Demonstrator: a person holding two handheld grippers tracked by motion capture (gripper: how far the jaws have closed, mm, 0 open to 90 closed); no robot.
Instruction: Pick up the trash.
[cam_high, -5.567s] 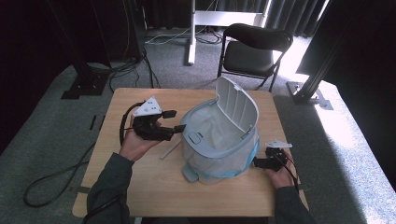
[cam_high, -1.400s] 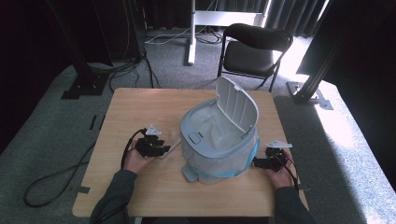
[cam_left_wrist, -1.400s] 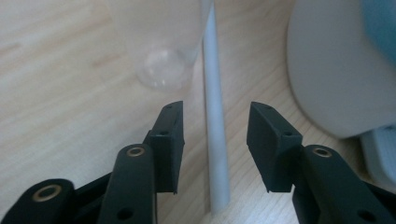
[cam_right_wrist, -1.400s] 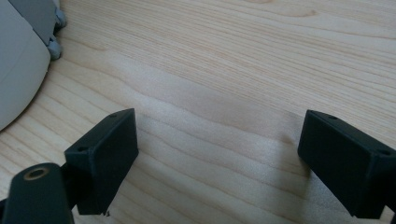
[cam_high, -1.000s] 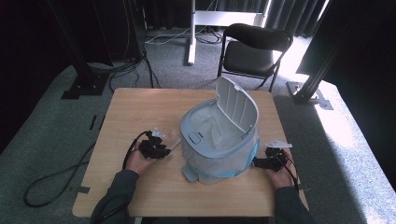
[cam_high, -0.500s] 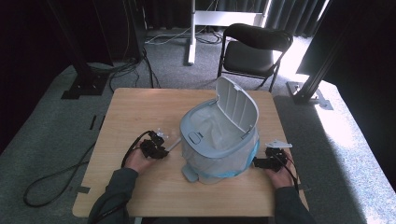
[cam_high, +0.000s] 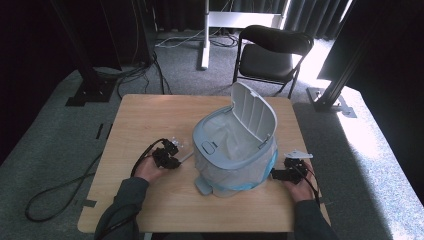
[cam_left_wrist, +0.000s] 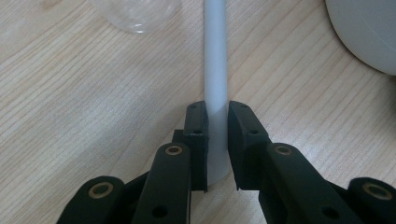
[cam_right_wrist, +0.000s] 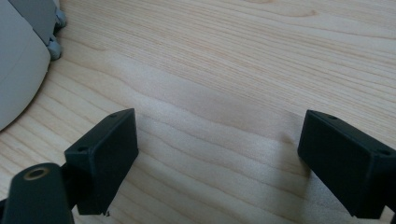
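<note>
While lid-up, bag-lined bin (cam_high: 235, 155)

- Table (cam_high: 150, 120): pale wood with fine straight grain;
- Bin (cam_high: 235, 150) in the middle: light grey body and raised lid, clear liner, blue band near its base;
- Tube (cam_left_wrist: 215, 60) at left: plain white;
- Left gripper (cam_left_wrist: 215, 140) and right gripper (cam_right_wrist: 219, 163): black jaws, brass-coloured rivets;
- Chair (cam_high: 272, 50) at the far side: black;
- Floor (cam_high: 65, 135): speckled grey carpet.

The bin (cam_high: 234, 150) stands at the middle of the bench (cam_high: 150, 115). The stick (cam_left_wrist: 215, 70) lies just left of it, with the cup (cam_high: 175, 143) behind.
</note>
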